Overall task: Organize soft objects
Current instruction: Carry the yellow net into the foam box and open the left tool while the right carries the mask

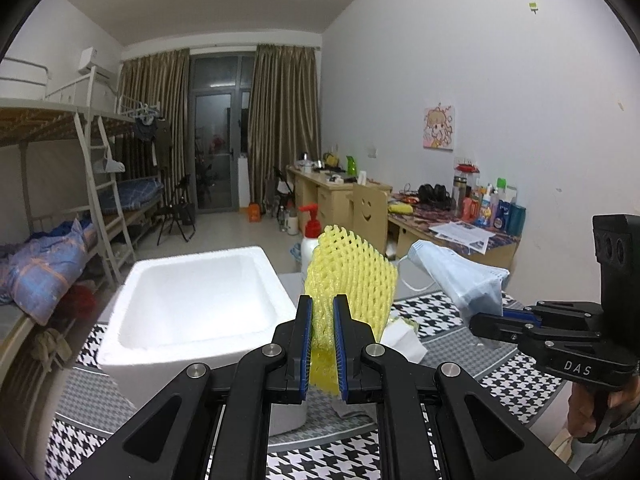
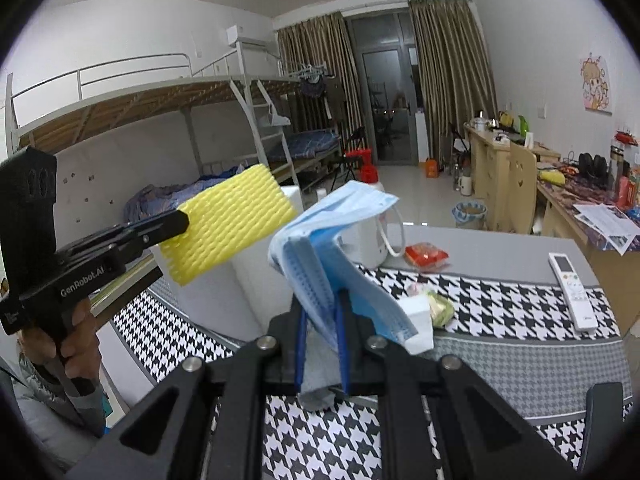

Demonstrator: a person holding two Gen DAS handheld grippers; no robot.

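Left gripper (image 1: 322, 322) clamped on yellow foam net sleeve (image 1: 352, 276), held in air above table; sleeve's long axis runs up toward 1 o'clock in left wrist view. White foam box (image 1: 188, 300) at 10 o'clock of sleeve, open side up, on houndstooth tablecloth (image 1: 516, 380). Right gripper (image 2: 322, 320) pinched on stack of blue face masks (image 2: 332, 248), long axis rising toward 12 o'clock, ear loop hanging at 3 o'clock. Remote control (image 2: 572, 290) flat on cloth, well apart.
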